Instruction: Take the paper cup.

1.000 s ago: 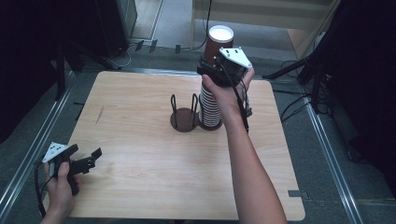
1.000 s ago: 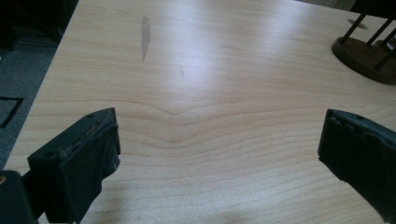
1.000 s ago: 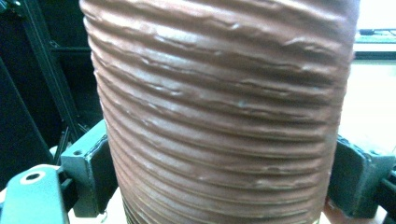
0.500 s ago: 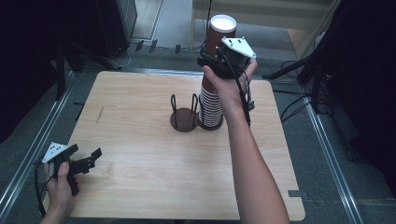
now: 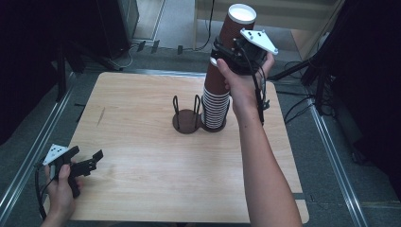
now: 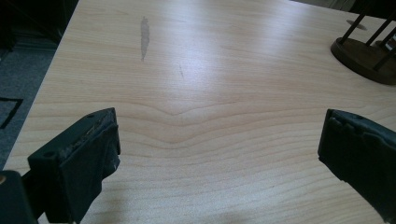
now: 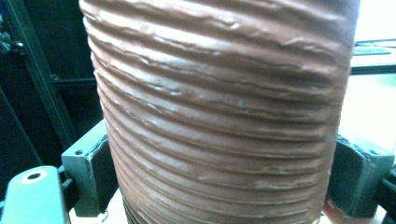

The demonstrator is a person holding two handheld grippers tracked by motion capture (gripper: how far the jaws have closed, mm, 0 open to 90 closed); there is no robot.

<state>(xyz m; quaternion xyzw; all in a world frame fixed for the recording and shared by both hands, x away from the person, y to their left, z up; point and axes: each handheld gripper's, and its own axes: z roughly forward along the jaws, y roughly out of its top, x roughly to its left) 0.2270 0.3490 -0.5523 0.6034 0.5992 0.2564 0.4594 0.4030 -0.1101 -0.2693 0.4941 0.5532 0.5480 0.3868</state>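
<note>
Brown ribbed paper cup [image 5: 235, 28], white-rimmed: clamped at mid-wall between right gripper [image 5: 231, 53] jaws, above nested cup stack [image 5: 216, 104] on wooden table [image 5: 142, 142]. Likely light, thin-walled, crushable; gentle mid-body grip advised. Left gripper [image 5: 85, 163]: jaws wide apart, empty.
</note>
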